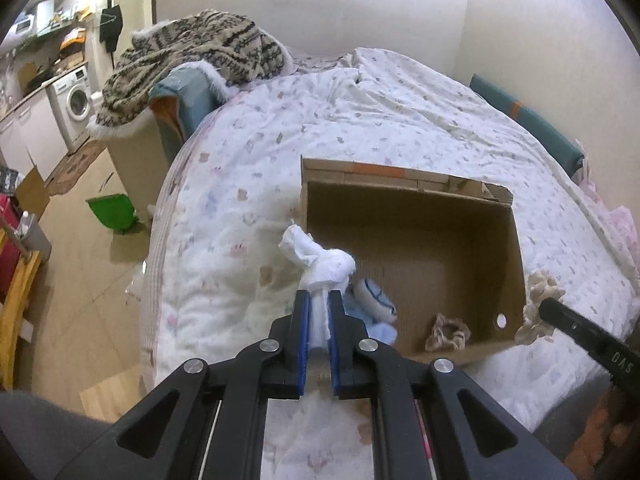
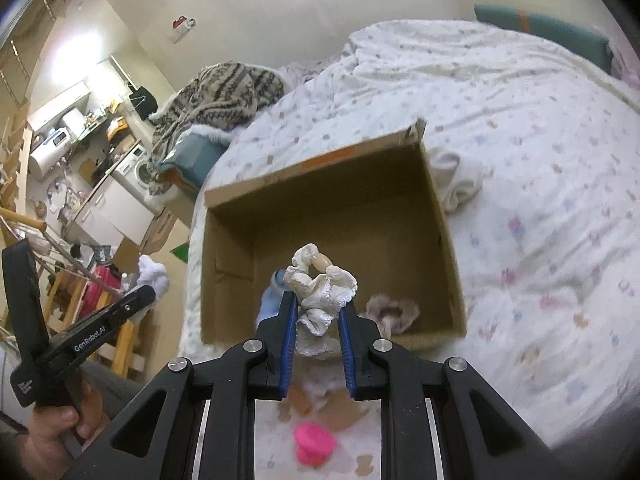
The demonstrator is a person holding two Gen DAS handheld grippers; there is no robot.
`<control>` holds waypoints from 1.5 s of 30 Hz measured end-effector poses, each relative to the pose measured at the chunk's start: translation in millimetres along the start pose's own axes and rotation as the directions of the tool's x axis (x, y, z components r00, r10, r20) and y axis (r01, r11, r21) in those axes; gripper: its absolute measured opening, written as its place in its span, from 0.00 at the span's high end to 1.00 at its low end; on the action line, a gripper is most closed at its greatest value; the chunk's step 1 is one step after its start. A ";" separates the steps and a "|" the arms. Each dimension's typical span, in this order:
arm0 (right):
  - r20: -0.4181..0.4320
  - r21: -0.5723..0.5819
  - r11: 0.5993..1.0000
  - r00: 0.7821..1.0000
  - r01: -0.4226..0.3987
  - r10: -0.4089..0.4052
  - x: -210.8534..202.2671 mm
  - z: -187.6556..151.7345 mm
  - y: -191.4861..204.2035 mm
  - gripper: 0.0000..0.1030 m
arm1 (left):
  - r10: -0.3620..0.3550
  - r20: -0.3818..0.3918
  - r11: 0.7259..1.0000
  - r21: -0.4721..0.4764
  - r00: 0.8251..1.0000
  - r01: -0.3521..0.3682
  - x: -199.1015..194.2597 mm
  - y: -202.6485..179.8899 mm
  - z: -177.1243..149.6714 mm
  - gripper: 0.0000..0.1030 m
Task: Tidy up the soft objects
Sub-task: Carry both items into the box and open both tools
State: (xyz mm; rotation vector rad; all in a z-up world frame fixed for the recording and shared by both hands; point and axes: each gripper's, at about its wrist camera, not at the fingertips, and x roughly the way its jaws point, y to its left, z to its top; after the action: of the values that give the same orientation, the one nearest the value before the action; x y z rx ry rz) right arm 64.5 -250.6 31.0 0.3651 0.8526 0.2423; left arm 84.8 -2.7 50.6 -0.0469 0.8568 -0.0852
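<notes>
Left wrist view, centre: left gripper [image 1: 319,300] pinches a crumpled white cloth [image 1: 316,260] beside the corrugated cardboard box [image 1: 404,184]. Right gripper [image 2: 318,306] clamps a frilly cream scrunchie [image 2: 320,292] over the box's near edge.

A bed [image 1: 360,120] under a white patterned duvet [image 2: 540,160] carries an open cardboard box [image 1: 416,184]; a rolled white cloth [image 2: 460,184] lies beside the box; a pink object [image 2: 314,442] rests near the duvet's front edge.
</notes>
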 end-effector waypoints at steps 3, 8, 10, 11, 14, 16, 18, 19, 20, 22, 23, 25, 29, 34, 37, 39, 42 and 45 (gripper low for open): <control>0.008 0.001 1.000 1.000 0.021 -0.021 9.5 11.0 -6.4 0.79 | 0.004 -0.006 1.000 0.025 1.000 -0.004 12.5 -5.1 5.9 0.92; -0.001 -0.006 0.997 0.997 0.078 -0.078 31.8 17.2 -19.9 0.79 | 0.011 -0.047 0.999 0.034 0.999 -0.010 44.4 -12.4 9.0 0.92; -0.011 0.000 0.996 0.996 0.088 -0.088 40.6 16.6 -25.8 0.79 | 0.017 -0.056 0.999 0.038 0.998 -0.015 57.3 -14.5 5.9 0.92; -0.018 0.009 0.996 0.996 0.088 -0.088 43.8 15.3 -28.4 0.79 | 0.018 -0.057 0.999 0.044 0.998 -0.015 62.7 -15.6 4.0 0.92; -0.035 0.016 0.995 0.994 0.101 -0.100 53.4 11.4 -32.8 0.79 | 0.014 -0.068 0.998 0.064 0.998 -0.009 77.7 -18.2 -3.4 0.92; -0.041 0.011 0.994 0.994 0.106 -0.105 57.6 9.2 -33.3 0.79 | 0.003 -0.082 0.998 0.066 0.997 0.002 86.4 -19.0 -8.0 0.92; -0.050 0.014 0.994 0.993 0.104 -0.103 60.7 6.6 -33.5 0.79 | -0.015 -0.080 0.997 0.075 0.997 0.021 91.8 -20.1 -12.3 0.92; -0.058 0.014 0.994 0.993 0.105 -0.104 63.0 4.9 -33.7 0.79 | -0.009 -0.067 0.996 0.091 0.998 0.015 93.3 -21.3 -14.5 0.92; -0.064 0.014 0.994 0.992 0.107 -0.106 64.5 2.9 -33.1 0.79 | 0.000 -0.061 0.995 0.101 0.998 0.007 93.7 -22.3 -15.2 0.92; -0.079 0.010 0.994 0.991 0.105 -0.104 68.5 0.6 -31.8 0.79 | 0.001 -0.061 0.994 0.106 0.998 0.005 95.9 -23.2 -16.3 0.92; -0.083 0.007 0.995 0.991 0.103 -0.102 69.8 -0.1 -30.7 0.79 | -0.003 -0.064 0.995 0.102 0.998 0.010 96.3 -23.5 -17.1 0.92; -0.091 0.000 0.995 0.991 0.098 -0.097 72.7 -1.7 -28.3 0.79 | -0.008 -0.072 0.995 0.096 0.997 0.015 98.4 -22.8 -17.7 0.92; -0.109 -0.023 0.995 0.990 0.093 -0.095 78.1 -4.7 -23.7 0.79 | -0.004 -0.096 0.994 0.109 0.995 0.014 100.7 -23.5 -22.4 0.92; -0.124 -0.031 0.996 0.989 0.082 -0.086 82.4 -5.8 -19.7 0.79 | -0.016 -0.107 0.994 0.104 0.994 0.028 97.2 -21.0 -25.0 0.92; -0.132 -0.039 0.996 0.987 0.083 -0.088 85.2 -6.4 -18.4 0.79 | -0.019 -0.111 0.996 0.090 0.994 0.029 96.8 -20.7 -24.9 0.92; -0.136 -0.042 0.996 0.987 0.085 -0.090 85.8 -7.2 -18.1 0.79 | -0.014 -0.110 0.996 0.091 0.994 0.024 96.5 -21.9 -24.8 0.92; -0.140 -0.042 0.996 0.986 0.084 -0.089 86.7 -7.6 -17.5 0.79 | -0.006 -0.117 0.996 0.091 0.993 0.016 96.8 -23.6 -25.6 0.92; -0.140 -0.041 0.996 0.986 0.083 -0.088 87.3 -7.4 -16.3 0.79 | -0.015 -0.128 0.997 0.080 0.992 0.025 97.7 -23.8 -24.4 0.92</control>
State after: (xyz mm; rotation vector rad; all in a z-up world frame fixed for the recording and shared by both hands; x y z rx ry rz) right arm 115.3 -233.3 -40.1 0.2800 1.0005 0.2054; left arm 128.7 -35.8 -37.1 0.0263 0.9796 -0.1427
